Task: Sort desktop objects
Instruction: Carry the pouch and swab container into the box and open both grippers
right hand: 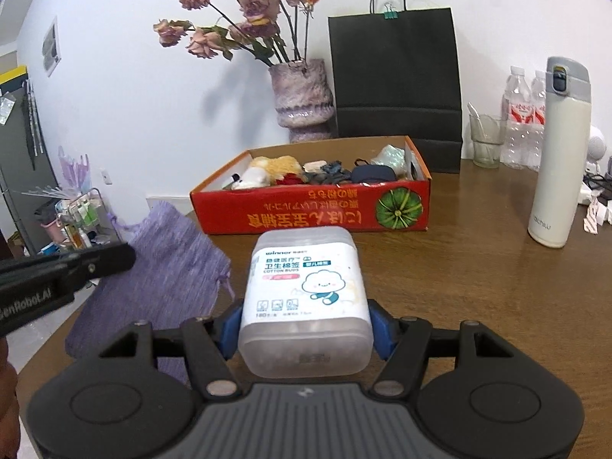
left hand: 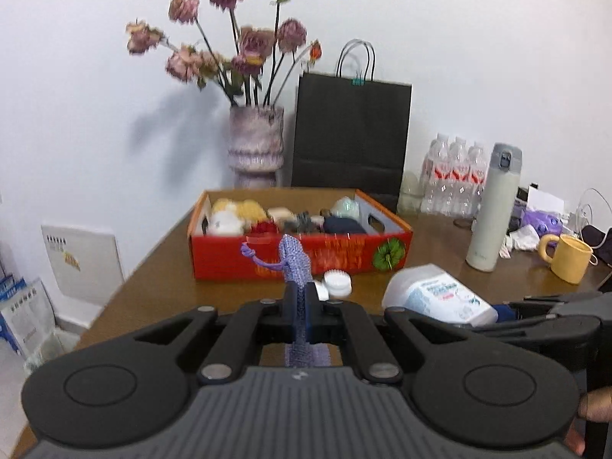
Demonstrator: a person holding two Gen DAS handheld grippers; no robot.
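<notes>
We see our matte black left gripper (left hand: pixel 305 308) with round discs, silver rivets (left hand: pixel 216 371) on its linkage arms and a ribbed grey base. Our matching black right gripper (right hand: pixel 305 329) has blue finger pads (right hand: pixel 380 331); white "GenRobot.AI" lettering (right hand: pixel 25 304) marks one side.

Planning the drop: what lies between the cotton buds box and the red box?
Only bare wooden table between the cotton buds box and the red box, per the right wrist view.
</notes>
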